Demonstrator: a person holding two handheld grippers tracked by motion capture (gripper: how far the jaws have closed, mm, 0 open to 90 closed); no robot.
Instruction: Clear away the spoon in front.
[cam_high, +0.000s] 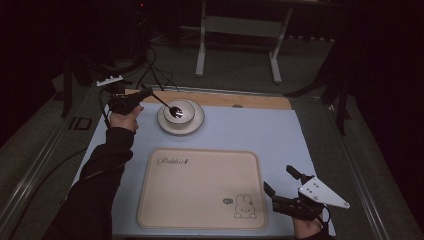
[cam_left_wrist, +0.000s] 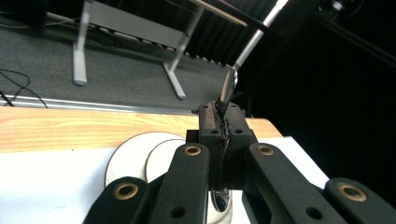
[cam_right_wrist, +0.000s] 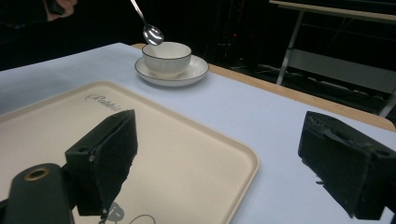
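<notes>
A white cup (cam_high: 180, 111) stands on a white saucer (cam_high: 195, 125) at the back of the pale blue mat. My left gripper (cam_high: 145, 93) is shut on the handle of a metal spoon (cam_high: 169, 106), whose bowl hangs just above the cup. The right gripper view shows that spoon (cam_right_wrist: 150, 31) over the cup (cam_right_wrist: 166, 58). In the left gripper view the jaws pinch the spoon handle (cam_left_wrist: 228, 87) with the saucer (cam_left_wrist: 126, 156) below. My right gripper (cam_high: 281, 181) stands open at the front right, beside the cream tray (cam_high: 200, 187), nothing between its jaws.
The cream tray (cam_right_wrist: 187, 154) carries a rabbit drawing (cam_high: 245, 206) and lies front and centre on the mat (cam_high: 250, 130). A wooden strip (cam_high: 240, 100) edges the table's far side. A grey metal frame (cam_high: 240, 30) stands on the floor behind.
</notes>
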